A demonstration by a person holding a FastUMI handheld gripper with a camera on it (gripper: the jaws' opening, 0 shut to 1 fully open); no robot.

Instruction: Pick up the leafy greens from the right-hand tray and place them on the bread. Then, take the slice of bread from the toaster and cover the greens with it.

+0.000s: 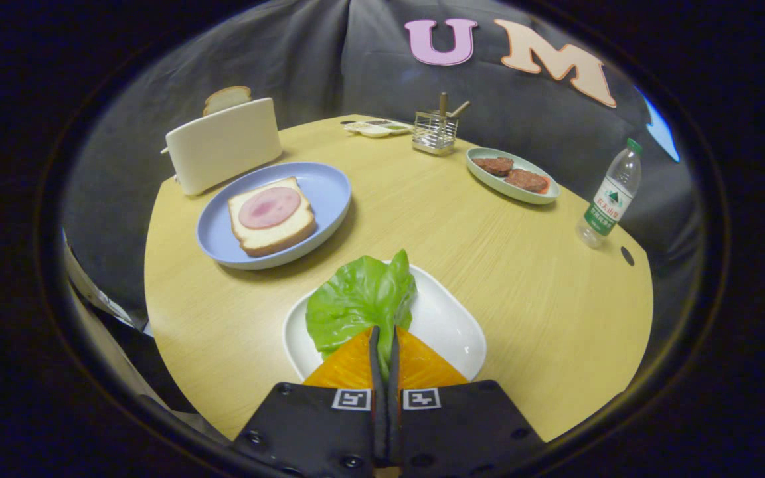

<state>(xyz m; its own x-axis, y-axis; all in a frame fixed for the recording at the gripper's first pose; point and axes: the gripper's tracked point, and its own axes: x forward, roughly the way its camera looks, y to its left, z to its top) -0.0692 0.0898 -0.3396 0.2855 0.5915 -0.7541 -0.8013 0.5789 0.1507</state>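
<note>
Green leaf [361, 302] on white tray [452, 325]; pink ham [269, 207]; blue plate [326, 189].

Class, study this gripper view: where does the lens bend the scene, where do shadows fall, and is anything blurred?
Gripper view: fisheye bends the round table's edge and tilts the bottle; soft shadow lies beside the blue plate and toaster; focus is sharp throughout; lighting even, little glare; the gripper, jaws nearly closed, pinches the lettuce leaf.
</note>
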